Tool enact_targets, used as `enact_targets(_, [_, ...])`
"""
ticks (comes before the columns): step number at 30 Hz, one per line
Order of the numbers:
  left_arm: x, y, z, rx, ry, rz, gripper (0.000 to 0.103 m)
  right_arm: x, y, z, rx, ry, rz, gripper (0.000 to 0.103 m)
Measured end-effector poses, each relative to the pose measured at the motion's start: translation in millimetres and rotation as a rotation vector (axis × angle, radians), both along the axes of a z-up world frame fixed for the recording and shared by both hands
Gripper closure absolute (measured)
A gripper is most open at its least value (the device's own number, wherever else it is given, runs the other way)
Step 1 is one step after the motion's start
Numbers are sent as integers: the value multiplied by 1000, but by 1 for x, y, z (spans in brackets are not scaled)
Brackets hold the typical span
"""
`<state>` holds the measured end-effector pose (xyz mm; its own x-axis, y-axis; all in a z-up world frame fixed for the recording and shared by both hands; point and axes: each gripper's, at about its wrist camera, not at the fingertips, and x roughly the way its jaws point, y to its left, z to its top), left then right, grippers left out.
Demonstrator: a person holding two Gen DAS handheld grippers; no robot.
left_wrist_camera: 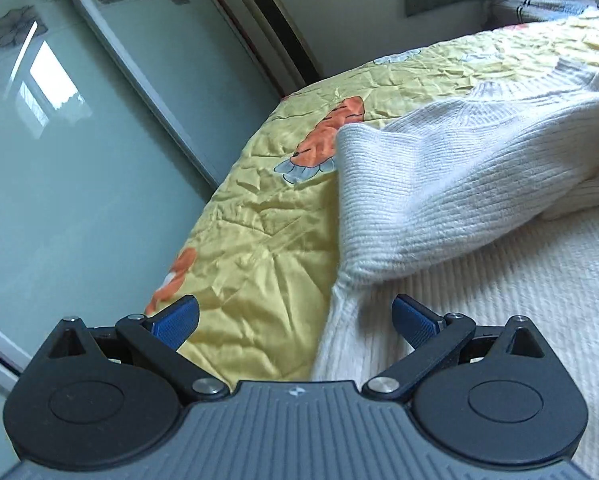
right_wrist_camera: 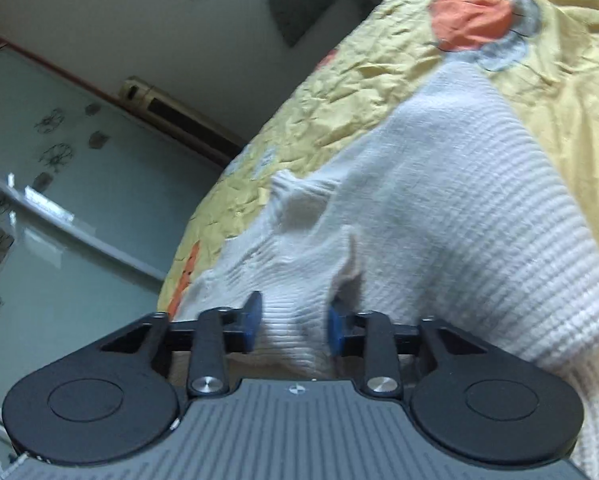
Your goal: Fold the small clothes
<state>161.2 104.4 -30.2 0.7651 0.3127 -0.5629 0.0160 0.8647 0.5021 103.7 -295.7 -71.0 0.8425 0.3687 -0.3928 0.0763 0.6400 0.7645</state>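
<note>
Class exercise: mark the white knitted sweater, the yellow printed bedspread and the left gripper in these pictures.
white knitted sweater (left_wrist_camera: 439, 168): left wrist view, on its ribbed folded-over part.
yellow printed bedspread (left_wrist_camera: 267, 248): left wrist view, on a bare crinkled patch.
left gripper (left_wrist_camera: 295, 320): left wrist view, midway between its blue fingertips.

crinkly yellow bedspread (left_wrist_camera: 259, 240) with orange cartoon prints, frosted glass sliding doors (left_wrist_camera: 79, 140) with a grey flower pattern, tall gold-ish floor-standing AC unit (left_wrist_camera: 271, 20) in the corner, plain pale wall (right_wrist_camera: 139, 8), patterned pillow (left_wrist_camera: 547, 6) way at the back
</note>
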Motion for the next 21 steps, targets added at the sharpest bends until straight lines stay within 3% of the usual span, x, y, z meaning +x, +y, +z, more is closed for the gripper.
enact_targets(1, [3,0,-1,1,-6,4,0,1,2,1,-1,-11,16,44])
enact_targets(3, [10,3,-1,-8,-21,24,0,2,6,4,-26,-34,49,47])
enact_targets(5, [17,8,0,-37,-26,58,0,9,11,9,-126,-7,47,71])
enact_targets(6, [22,12,0,-64,-27,75,0,14,12,10,-157,14,43,89])
enact_targets(7, [25,16,0,-96,-26,89,0,16,10,11,-154,19,41,90])
enact_targets(9, [26,26,6,-160,-41,116,0,19,4,16,-110,-2,37,91])
enact_targets(13, [21,50,15,-313,-74,164,0,10,-1,44,-79,-135,79,92])
enact_targets(15, [22,58,11,-363,-44,179,0,14,0,46,-129,-84,93,92])
enact_targets(18, [23,58,3,-346,-1,175,0,23,6,27,-259,54,115,89])
enact_targets(20, [16,53,4,-300,-16,150,0,22,1,16,-213,73,118,86])
enact_targets(21, [13,51,4,-273,-22,137,0,19,-1,15,-194,61,114,79])
